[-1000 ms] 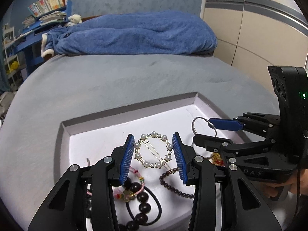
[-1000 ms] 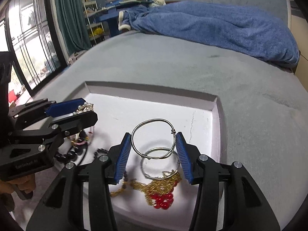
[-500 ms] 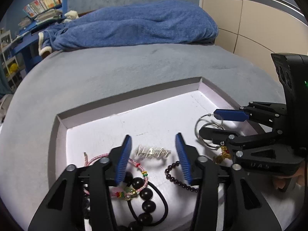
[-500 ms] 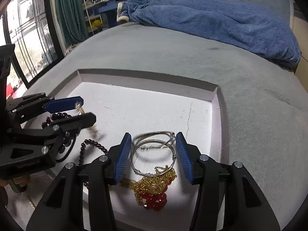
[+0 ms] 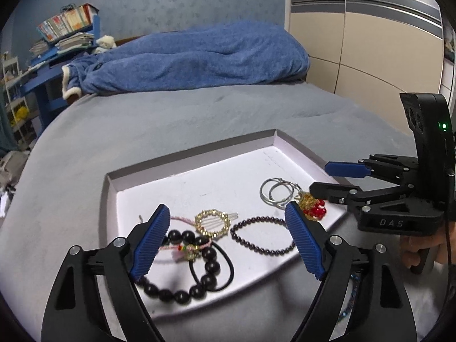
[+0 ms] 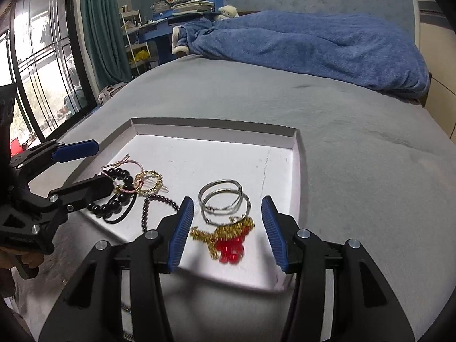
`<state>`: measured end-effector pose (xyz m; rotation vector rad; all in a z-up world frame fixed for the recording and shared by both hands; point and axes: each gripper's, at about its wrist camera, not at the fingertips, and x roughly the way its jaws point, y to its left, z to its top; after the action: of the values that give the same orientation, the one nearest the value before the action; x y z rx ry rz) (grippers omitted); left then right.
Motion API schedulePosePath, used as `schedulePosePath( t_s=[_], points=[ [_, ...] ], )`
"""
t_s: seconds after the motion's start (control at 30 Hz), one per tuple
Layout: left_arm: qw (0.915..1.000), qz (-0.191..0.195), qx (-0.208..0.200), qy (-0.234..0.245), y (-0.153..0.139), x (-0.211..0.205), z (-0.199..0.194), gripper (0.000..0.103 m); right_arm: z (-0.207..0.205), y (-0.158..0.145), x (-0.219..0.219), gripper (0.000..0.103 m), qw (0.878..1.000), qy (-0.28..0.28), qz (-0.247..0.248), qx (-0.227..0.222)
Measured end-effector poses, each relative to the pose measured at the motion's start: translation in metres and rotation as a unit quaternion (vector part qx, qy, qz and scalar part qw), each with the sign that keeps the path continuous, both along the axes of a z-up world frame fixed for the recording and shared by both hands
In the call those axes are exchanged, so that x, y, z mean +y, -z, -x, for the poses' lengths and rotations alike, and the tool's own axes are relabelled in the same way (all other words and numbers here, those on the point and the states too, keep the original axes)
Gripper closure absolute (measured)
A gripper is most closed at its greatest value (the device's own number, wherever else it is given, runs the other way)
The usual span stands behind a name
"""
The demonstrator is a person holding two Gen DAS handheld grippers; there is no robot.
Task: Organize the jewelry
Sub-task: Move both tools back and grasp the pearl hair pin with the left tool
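- Bed (image 5: 142, 131): grey cover fills both views; a blue blanket (image 5: 193, 62) lies bunched along the far edge.
- Tray (image 5: 199, 159): shallow, white-floored, grey-walled, resting on the bed; all the jewelry lies inside it.
- Left gripper (image 5: 228, 242): held over the tray's near left part, jaws spread wide and empty.
- Right gripper (image 6: 228, 228): held over the tray's near right corner, jaws likewise parted, gripping nothing.
- Black bead bracelet (image 5: 196, 256): large beads, near left; a black hair tie (image 5: 228, 270) and a pink cord bracelet (image 5: 182, 221) overlap it.
- Dark bead strand (image 5: 256, 236): small beads, looped at the near centre.
- Silver bangles (image 6: 223, 202): two rings overlapping, right of centre, between the right gripper's fingers in its own view.
- Pearl ring clip (image 5: 213, 223): gold-toned circle, just left of the dark strand.
- Gold chain with red beads (image 6: 228, 239): touching the bangles' near edge; motion-blurred, so its form is uncertain.
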<state>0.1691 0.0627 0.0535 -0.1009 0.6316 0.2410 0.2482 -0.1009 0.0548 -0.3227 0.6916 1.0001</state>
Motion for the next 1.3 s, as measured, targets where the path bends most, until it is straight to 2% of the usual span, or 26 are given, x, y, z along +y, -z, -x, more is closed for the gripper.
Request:
schedulePosePath(
  t_s=[0.13, 0.4, 0.7, 0.8, 1.0, 1.2, 1.27, 1.3],
  points=[
    [1.0000, 0.004, -0.007, -0.005, -0.003, -0.004, 0.019, 0.017, 0.014, -0.004, -0.014, 0.044, 1.000, 0.006, -0.008, -0.004],
    [0.9996, 0.022, -0.016, -0.001, 0.005, -0.015, 0.069, 0.016, 0.040, 0.010, -0.053, 0.042, 0.999, 0.023, -0.015, 0.019],
    [0.9982, 0.056, 0.009, 0.022, 0.040, -0.030, 0.106, 0.016, 0.056, 0.028, -0.077, 0.041, 0.998, 0.038, -0.005, 0.047],
    [0.9988, 0.049, 0.003, 0.009, 0.038, -0.031, 0.111, 0.016, 0.061, 0.035, -0.080, 0.041, 0.998, 0.042, 0.003, 0.054],
    [0.9981, 0.054, 0.013, 0.027, 0.040, -0.034, 0.109, 0.016, 0.064, 0.040, -0.077, 0.041, 0.998, 0.040, 0.016, 0.050],
    [0.9955, 0.060, 0.011, 0.073, 0.039, -0.043, 0.107, 0.016, 0.065, 0.040, -0.077, 0.041, 0.998, 0.038, 0.012, 0.049],
    [0.9936, 0.056, 0.027, 0.094, 0.041, -0.051, 0.102, 0.022, 0.065, 0.040, -0.077, 0.041, 0.998, 0.038, 0.011, 0.050],
    [0.9923, 0.055, 0.037, 0.105, 0.044, -0.055, 0.099, 0.030, 0.065, 0.041, -0.077, 0.041, 0.998, 0.038, 0.011, 0.051]
  ],
)
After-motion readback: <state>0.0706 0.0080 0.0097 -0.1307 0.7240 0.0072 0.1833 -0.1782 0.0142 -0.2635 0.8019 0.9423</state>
